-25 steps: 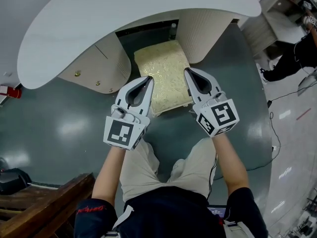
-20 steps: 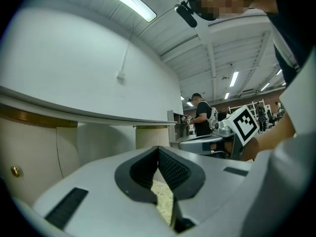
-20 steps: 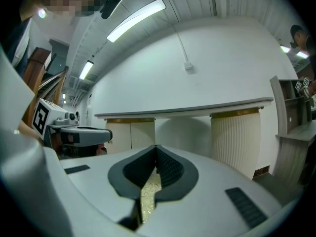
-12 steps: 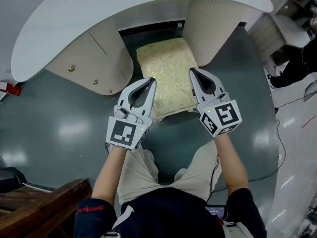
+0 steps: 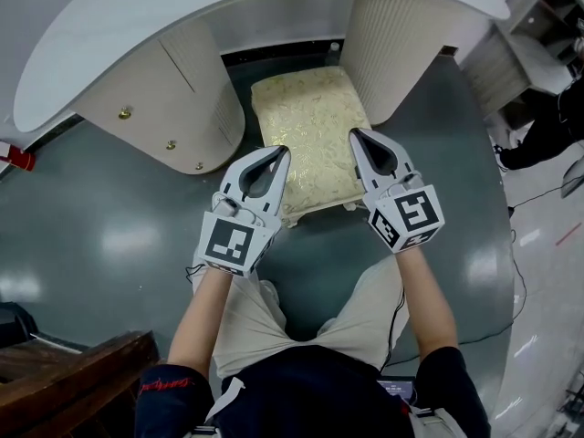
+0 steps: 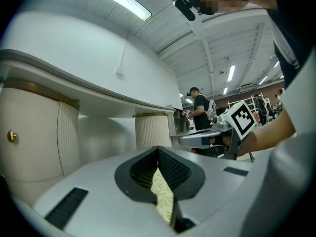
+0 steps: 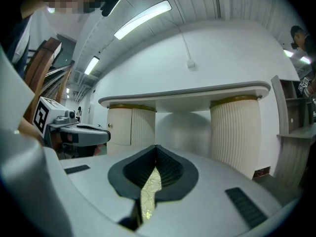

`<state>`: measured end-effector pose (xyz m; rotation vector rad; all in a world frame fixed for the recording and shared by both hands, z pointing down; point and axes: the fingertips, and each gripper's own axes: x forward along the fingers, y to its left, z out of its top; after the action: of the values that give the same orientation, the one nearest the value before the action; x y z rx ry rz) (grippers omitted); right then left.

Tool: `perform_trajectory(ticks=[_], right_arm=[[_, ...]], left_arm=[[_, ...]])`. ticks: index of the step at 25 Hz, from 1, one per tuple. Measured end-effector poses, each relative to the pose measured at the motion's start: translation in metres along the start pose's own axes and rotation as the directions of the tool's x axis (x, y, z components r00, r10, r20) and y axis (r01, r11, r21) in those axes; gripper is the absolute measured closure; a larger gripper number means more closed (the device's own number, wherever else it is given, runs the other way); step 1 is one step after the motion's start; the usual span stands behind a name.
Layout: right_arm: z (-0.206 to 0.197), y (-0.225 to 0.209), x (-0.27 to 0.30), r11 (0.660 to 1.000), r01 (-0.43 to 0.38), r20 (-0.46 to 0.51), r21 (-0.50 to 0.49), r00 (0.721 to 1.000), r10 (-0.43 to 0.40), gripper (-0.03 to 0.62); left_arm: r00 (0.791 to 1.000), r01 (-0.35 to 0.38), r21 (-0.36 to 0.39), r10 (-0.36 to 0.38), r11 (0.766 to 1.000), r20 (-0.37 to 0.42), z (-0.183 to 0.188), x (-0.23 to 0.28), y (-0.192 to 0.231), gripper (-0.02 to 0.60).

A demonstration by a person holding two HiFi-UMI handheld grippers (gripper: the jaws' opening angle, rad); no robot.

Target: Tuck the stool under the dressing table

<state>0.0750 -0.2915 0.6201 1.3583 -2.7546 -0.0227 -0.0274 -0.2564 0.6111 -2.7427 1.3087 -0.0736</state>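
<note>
A stool (image 5: 312, 130) with a gold patterned cushion stands on the grey floor, its far end in the gap between the dressing table's two pedestals. The white curved table top (image 5: 182, 26) overhangs it. My left gripper (image 5: 281, 151) is shut and empty, its tip over the stool's near left corner. My right gripper (image 5: 356, 135) is shut too, its tip over the near right edge. Whether either tip touches the cushion I cannot tell. Gold cushion (image 6: 162, 196) shows through the slit behind the shut left gripper (image 6: 159, 149). The right gripper (image 7: 156, 147) faces the table (image 7: 187, 95).
The left pedestal (image 5: 155, 99) has brass knobs; the ribbed right pedestal (image 5: 392, 44) stands close beside the stool. Dark wooden furniture (image 5: 64, 381) sits at the lower left. A person (image 5: 557, 117), shelving (image 5: 520, 44) and floor cables (image 5: 506, 245) are at the right.
Both grippers have sunk lower toward the stool's near end, still shut. The stool keeps its place between the pedestals.
</note>
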Motion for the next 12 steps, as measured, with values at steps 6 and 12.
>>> perform_trajectory(ticks=[6, 12], right_arm=[[-0.017, 0.006, -0.002, 1.000, -0.023, -0.037, -0.019, 0.999, 0.023, 0.585], [-0.025, 0.016, -0.006, 0.995, -0.048, -0.060, -0.083, 0.997, 0.043, 0.585]], left_arm=[[1.000, -0.012, 0.015, 0.012, 1.000, -0.028, -0.014, -0.003, -0.009, 0.566], [0.998, -0.001, 0.036, 0.003, 0.999, -0.055, -0.027, -0.003, -0.019, 0.566]])
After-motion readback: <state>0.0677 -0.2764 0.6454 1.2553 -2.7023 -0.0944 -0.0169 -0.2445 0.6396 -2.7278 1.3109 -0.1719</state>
